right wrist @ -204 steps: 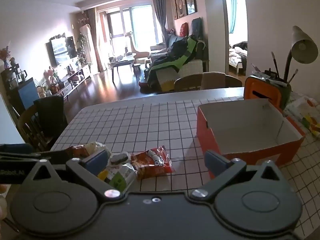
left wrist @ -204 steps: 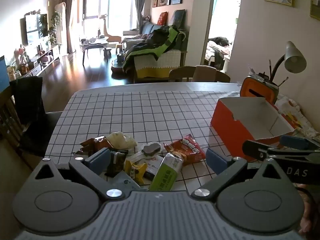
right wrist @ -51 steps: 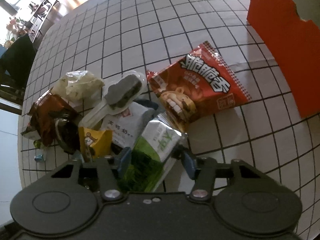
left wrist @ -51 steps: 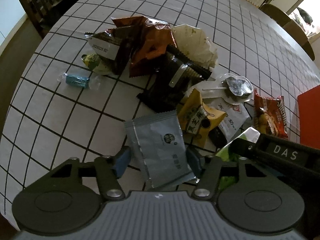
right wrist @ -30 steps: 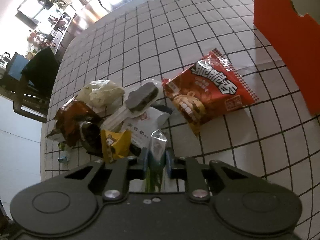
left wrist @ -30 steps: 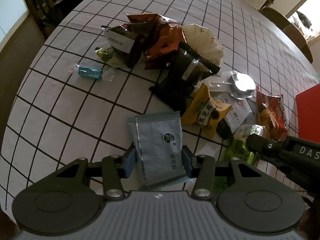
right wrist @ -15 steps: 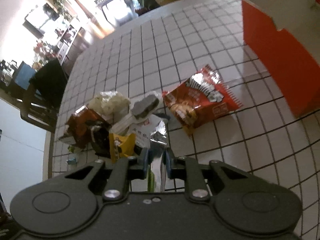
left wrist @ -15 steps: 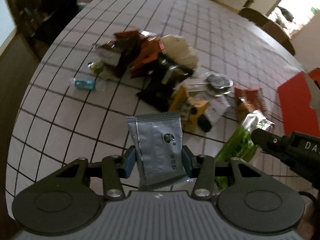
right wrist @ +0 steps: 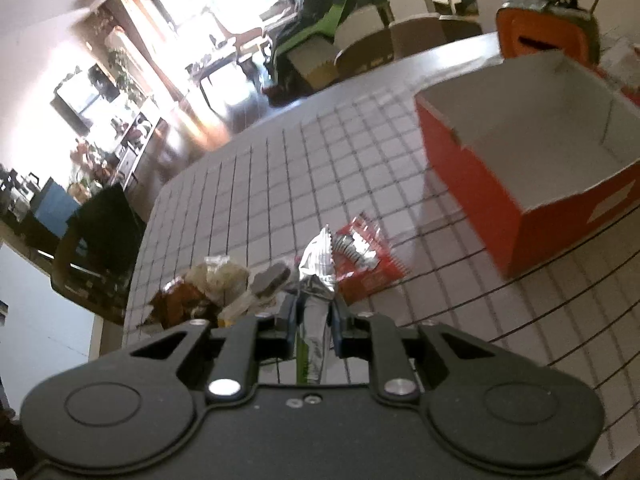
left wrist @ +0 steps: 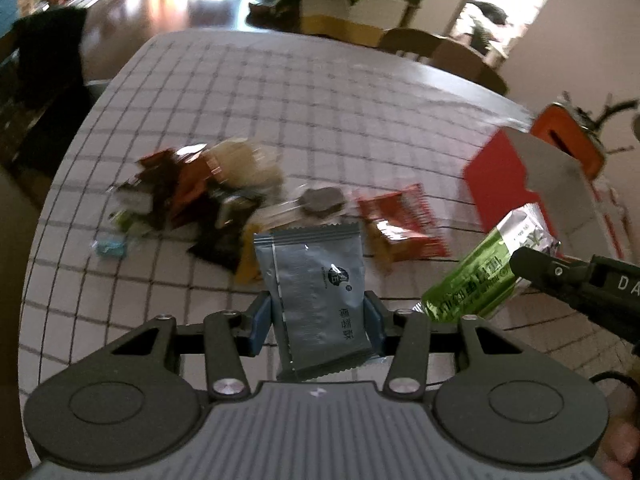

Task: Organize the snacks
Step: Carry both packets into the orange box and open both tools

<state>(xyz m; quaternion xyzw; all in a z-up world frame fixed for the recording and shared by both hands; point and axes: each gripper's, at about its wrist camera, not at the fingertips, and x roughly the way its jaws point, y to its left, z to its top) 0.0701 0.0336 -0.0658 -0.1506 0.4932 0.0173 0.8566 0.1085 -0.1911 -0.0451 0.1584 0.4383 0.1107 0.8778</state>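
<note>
While both my hands lift away from the tabletop (left wrist: 320,92), each pair of fingers carries one snack. A second ago both packets were low over the pile; now they are raised clear of it, and the views have swung up to show the room beyond.

My left gripper (left wrist: 316,320) has its fingers closed on the sides of a grey packet (left wrist: 316,292), which stands upright between them. My right gripper (right wrist: 314,320) has its fingers pinched narrow on a green packet (right wrist: 316,308), held edge-on, its crinkled silver end poking forward past the tips. In the left view that green packet (left wrist: 484,272) hangs off to the right of my left fingers.

Ahead of my right fingers and off to their right sits the orange box (right wrist: 480,184), open, with nothing visible inside. Left on the tabletop below and ahead of my fingers is the pile (left wrist: 208,196) of remaining snacks, including a red bag (right wrist: 364,268) just beyond the right tips.

I judge the pick-up done for these two. Next comes the carry over to the box.
</note>
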